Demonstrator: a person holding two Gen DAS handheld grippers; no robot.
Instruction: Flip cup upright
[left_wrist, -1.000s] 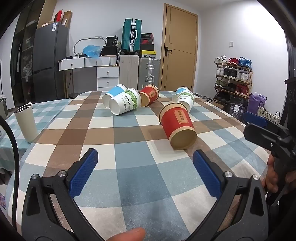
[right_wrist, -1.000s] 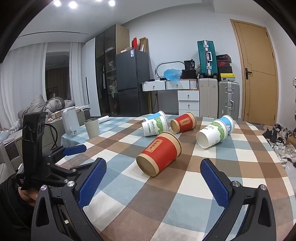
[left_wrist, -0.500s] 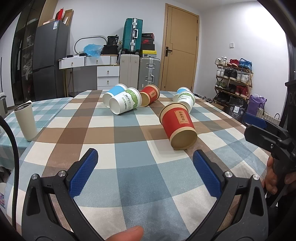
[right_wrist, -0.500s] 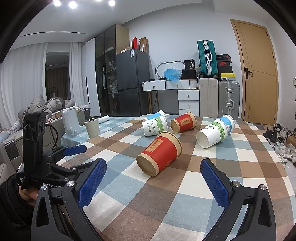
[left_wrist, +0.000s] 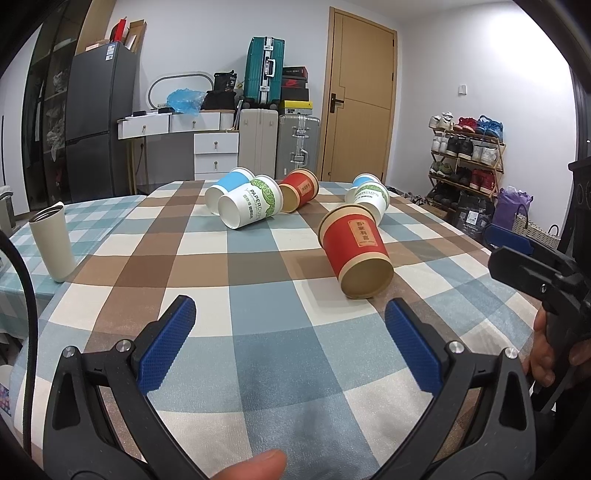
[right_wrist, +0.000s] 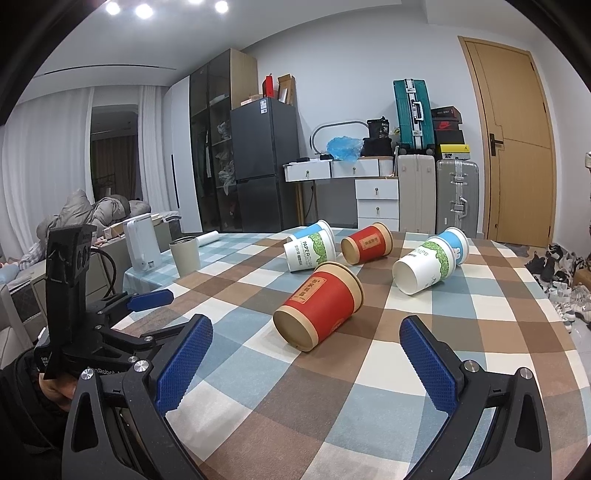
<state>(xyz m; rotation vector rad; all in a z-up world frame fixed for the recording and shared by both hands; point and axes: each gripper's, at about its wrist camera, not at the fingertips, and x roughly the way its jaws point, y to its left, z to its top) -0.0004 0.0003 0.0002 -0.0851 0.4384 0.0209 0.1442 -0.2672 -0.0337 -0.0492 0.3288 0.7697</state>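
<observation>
Several paper cups lie on their sides on the checked tablecloth. The nearest is a red cup (left_wrist: 356, 251), its base end toward me; in the right wrist view it (right_wrist: 319, 308) lies just ahead of the fingers. Behind it lie a green-printed white cup (left_wrist: 251, 206), a blue cup (left_wrist: 227, 186), a second red cup (left_wrist: 299, 190) and another green-printed cup (left_wrist: 369, 197). My left gripper (left_wrist: 290, 343) is open and empty, short of the red cup. My right gripper (right_wrist: 304, 363) is open and empty, also short of it.
A beige tumbler (left_wrist: 51, 242) stands upright at the table's left edge. A white kettle (right_wrist: 142, 243) stands on a side table. Suitcases, drawers and a fridge line the far wall. A shoe rack (left_wrist: 465, 162) is on the right.
</observation>
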